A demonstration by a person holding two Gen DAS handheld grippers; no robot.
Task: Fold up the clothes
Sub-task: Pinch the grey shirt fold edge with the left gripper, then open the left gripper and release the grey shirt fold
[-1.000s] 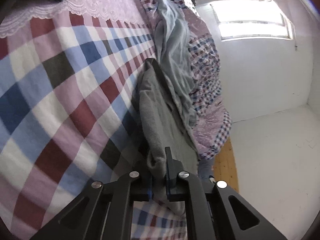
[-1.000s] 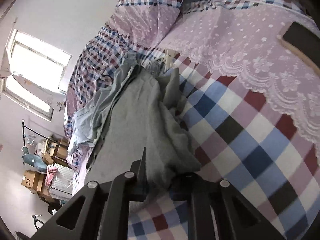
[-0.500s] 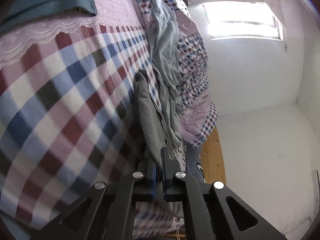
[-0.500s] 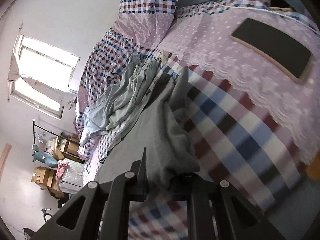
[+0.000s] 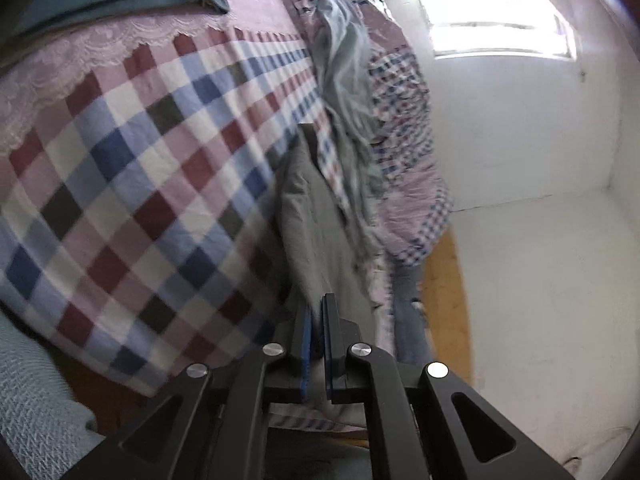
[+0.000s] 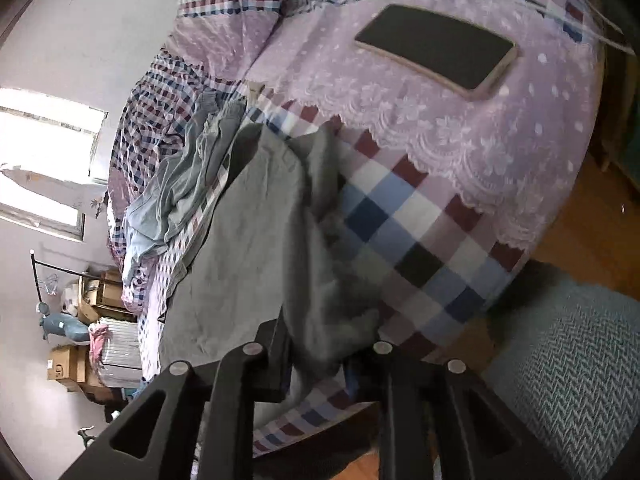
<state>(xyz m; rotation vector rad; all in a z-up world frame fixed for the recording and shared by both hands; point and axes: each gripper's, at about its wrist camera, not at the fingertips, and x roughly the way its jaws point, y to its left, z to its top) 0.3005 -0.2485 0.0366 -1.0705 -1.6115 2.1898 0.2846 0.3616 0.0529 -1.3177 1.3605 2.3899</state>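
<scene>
Because each hand-held gripper pinches a near edge, left (image 5: 316, 320) and right (image 6: 320, 344), the grey garment (image 6: 256, 240) stretches taut over the checked bed (image 5: 132, 184), likely for a fold (its far end is bunched, unreadable). Beyond, a pale blue garment (image 6: 176, 188) lies crumpled.

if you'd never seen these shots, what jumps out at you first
The grey garment stretched along the near edge of the bed, pinched by the left gripper and bunched in the right gripper. Under it spreads the bold checked bedspread in red, blue and white. A dark tablet lies flat on the dotted lilac cover beyond the lace edge.
</scene>
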